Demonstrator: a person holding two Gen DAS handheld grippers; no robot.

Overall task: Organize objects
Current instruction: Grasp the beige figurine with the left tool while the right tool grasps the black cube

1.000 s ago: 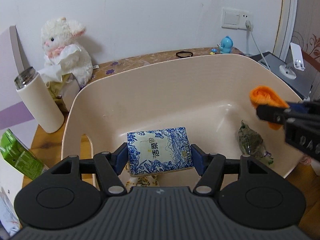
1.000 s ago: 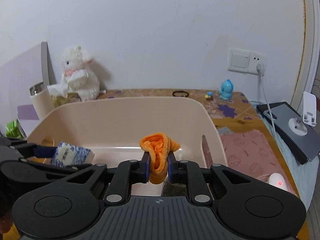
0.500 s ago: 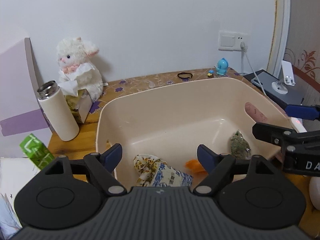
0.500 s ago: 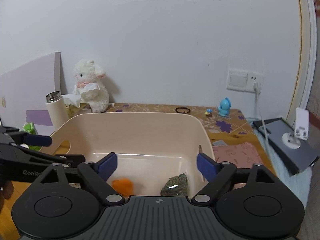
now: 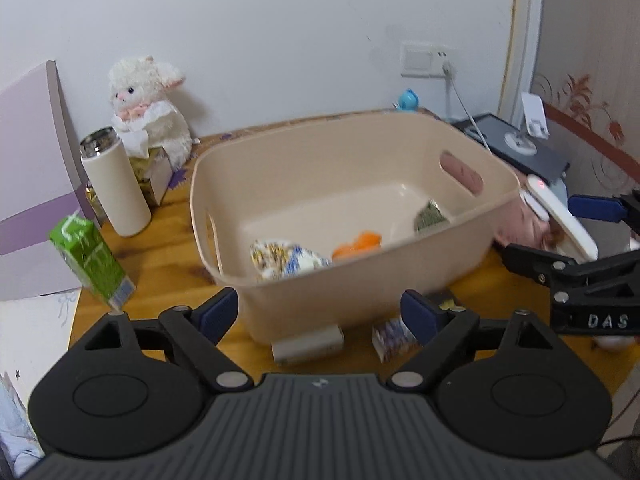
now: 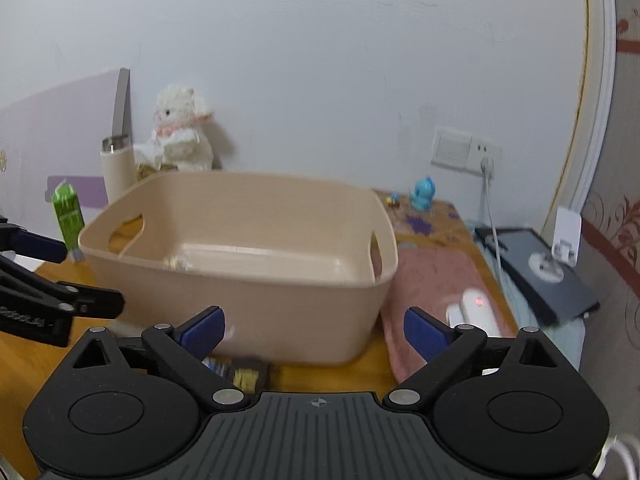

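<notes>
Both grippers, left [image 5: 320,312] and right [image 6: 314,330], gape wide and empty before the beige basin [image 5: 360,280]. Inside it lie a blue-patterned tissue pack [image 5: 294,264], orange cloth [image 5: 358,243] and green packet [image 5: 430,218]. "DAS" reads on the right tool.

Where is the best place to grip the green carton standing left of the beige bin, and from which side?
Grip the green carton across its flat side faces, around mid-height. It stands tilted, apart from the bin, so the open left gripper could probably approach from the front, jaws horizontal.
</notes>
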